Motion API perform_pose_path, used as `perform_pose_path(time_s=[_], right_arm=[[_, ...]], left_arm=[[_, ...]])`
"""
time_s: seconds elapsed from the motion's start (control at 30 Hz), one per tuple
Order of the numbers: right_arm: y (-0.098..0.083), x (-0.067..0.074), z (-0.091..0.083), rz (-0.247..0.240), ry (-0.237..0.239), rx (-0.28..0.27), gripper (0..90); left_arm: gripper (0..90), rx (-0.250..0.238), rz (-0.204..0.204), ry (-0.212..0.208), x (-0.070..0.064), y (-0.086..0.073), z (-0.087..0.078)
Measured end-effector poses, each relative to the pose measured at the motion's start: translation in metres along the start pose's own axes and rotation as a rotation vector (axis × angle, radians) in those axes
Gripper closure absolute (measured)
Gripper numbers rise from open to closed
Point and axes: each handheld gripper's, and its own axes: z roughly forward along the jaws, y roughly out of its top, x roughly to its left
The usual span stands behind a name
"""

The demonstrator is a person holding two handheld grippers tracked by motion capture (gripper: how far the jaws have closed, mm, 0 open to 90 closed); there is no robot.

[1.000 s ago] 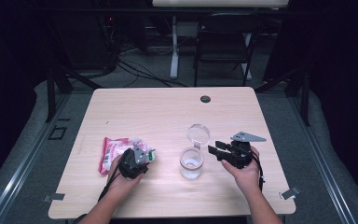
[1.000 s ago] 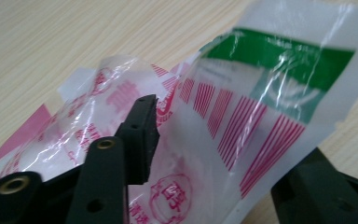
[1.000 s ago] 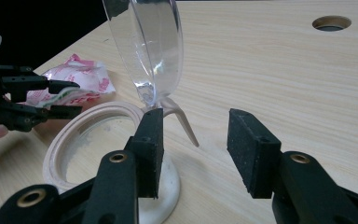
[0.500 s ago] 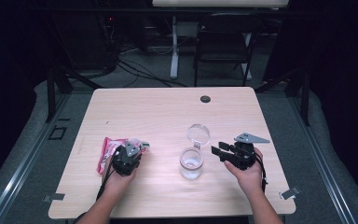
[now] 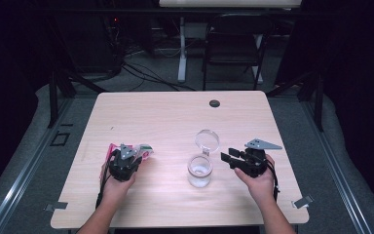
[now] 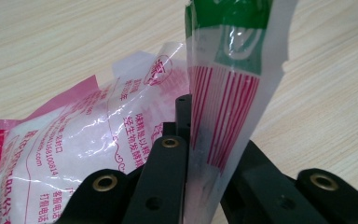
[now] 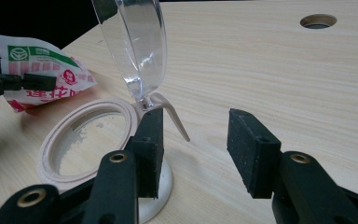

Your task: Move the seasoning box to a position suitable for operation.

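A pink and white plastic packet with a green and red top lies at the table's front left. My left gripper has just been closing and is now shut on the packet's top edge, which stands up between the jaws; the packet body sags to the left. A clear glass jar with a white rim stands at the front centre, its hinged clear lid tipped open. My right gripper stands open just right of the jar, nothing between its pads.
The wooden table has a round cable hole near its far edge. A dark folding chair and cables stand on the floor beyond it. The packet is to the jar's left in the right gripper view.
My left gripper has shifted a little left and risen, closing on the packet's top edge and lifting that end. The right gripper and the jar have not moved.
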Motion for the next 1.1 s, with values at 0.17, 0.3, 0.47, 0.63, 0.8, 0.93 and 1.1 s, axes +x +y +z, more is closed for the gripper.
perform_pose_path(time_s=[0.17,0.3,0.47,0.63,0.8,0.93,1.1], right_arm=[[0.000,0.000,0.000,0.002,0.003,-0.004,56.2],[0.000,0.000,0.000,0.000,0.002,0.000,56.3],[0.002,0.000,0.000,0.006,0.009,-0.014,56.3],[0.002,0.000,0.002,0.001,0.013,-0.005,56.4],[0.002,0.000,0.004,0.000,0.021,-0.007,56.4],[0.002,0.001,0.005,0.001,0.022,-0.007,56.4],[0.003,0.001,0.006,0.001,0.026,-0.002,56.5]], left_arm=[[90.0,-0.033,-0.046,0.002,0.008,0.002,-0.011],[90.0,-0.062,-0.070,0.014,0.019,0.006,-0.025],[90.0,-0.086,-0.082,0.042,0.031,0.009,-0.038],[90.0,-0.110,-0.108,0.070,0.048,0.012,-0.054],[90.0,-0.120,-0.115,0.101,0.062,0.016,-0.066],[90.0,-0.126,-0.129,0.119,0.075,0.022,-0.076],[90.0,-0.126,-0.133,0.143,0.089,0.030,-0.082]])
